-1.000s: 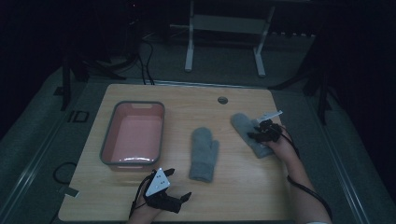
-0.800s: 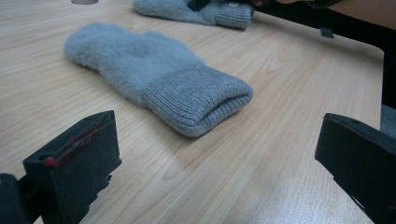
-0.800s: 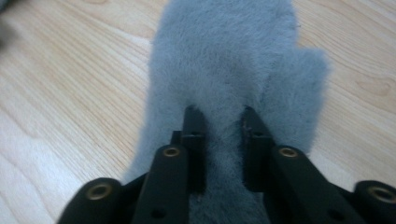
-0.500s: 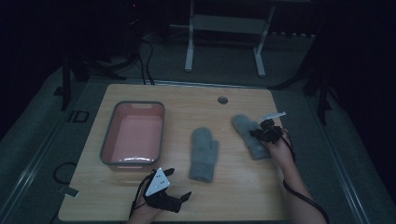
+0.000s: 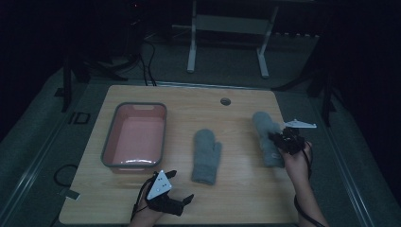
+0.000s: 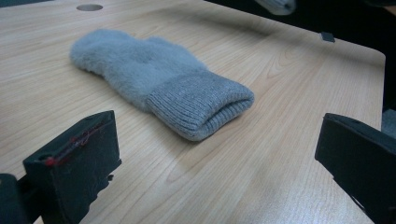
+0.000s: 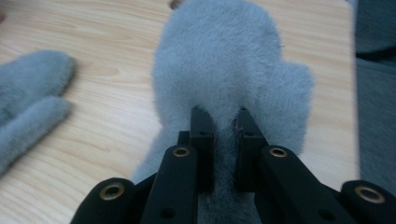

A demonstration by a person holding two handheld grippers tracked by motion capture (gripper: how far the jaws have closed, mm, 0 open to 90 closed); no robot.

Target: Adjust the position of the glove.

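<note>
While the left hand-held gripper (image 5: 181, 188) rests on the counter (image 5: 246, 198) with jaws wide apart, nearer than the pink tub (image 5: 111, 156), nothing lies in that tub yet. Right of the tub lies one grey mitten (image 5: 206, 155) untouched. Farther right, the right hand-held gripper (image 7: 219, 119), forearm angled inward, pinches the second mitten (image 7: 224, 60), apparently beginning its lift.

Dim lab, wooden table (image 5: 236, 198), metal stand (image 5: 227, 28), floor cables (image 5: 146, 52)
</note>
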